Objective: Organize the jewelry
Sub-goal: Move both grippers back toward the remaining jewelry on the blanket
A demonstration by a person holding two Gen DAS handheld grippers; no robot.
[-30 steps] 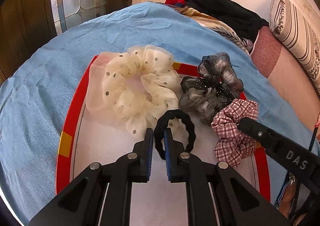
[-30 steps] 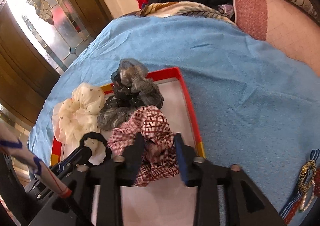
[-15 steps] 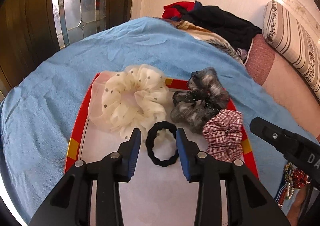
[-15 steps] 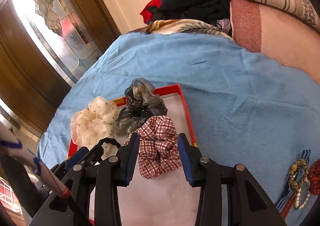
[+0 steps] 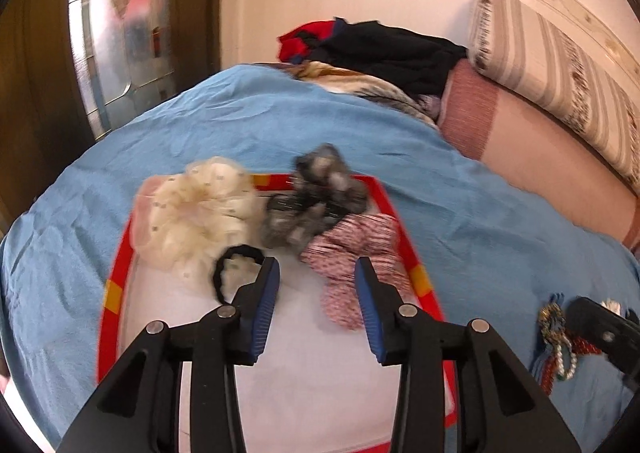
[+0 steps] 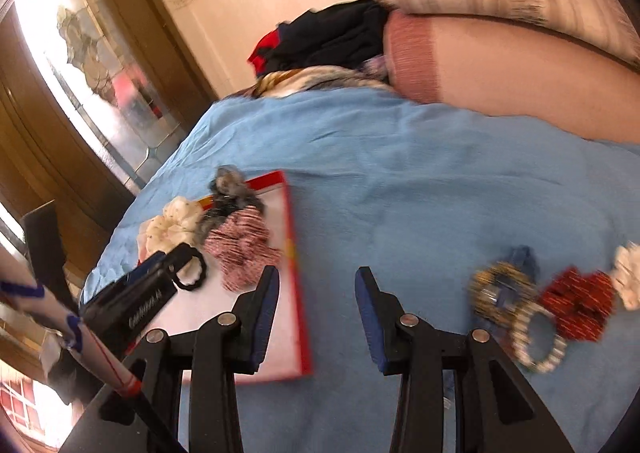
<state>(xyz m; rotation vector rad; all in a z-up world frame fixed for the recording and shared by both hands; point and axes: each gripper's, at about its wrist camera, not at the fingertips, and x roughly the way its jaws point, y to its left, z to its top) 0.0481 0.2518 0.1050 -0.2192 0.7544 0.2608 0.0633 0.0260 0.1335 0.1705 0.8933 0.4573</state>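
Observation:
A red-rimmed white tray (image 5: pixel 116 277) on the blue blanket holds a cream dotted scrunchie (image 5: pixel 196 213), a grey scrunchie (image 5: pixel 316 197), a red plaid scrunchie (image 5: pixel 356 249) and a black hair tie (image 5: pixel 224 273). My left gripper (image 5: pixel 316 285) is open and empty above the tray's near part. My right gripper (image 6: pixel 316 293) is open and empty over the blanket, right of the tray (image 6: pixel 298 293). A pile of bracelets (image 6: pixel 520 313) and a red scrunchie (image 6: pixel 580 301) lie on the blanket to its right.
The blue blanket (image 5: pixel 480 221) covers a bed. Dark and red clothes (image 5: pixel 380 49) are piled at the far end. A striped pillow (image 5: pixel 560 65) and a pink one lie at the right. A wooden door with glass (image 5: pixel 116 33) stands at the left.
Both grippers have pulled back and risen from the tray and opened wider. The black hair tie and plaid scrunchie stay on the tray. The right gripper has swung right toward the bracelets.

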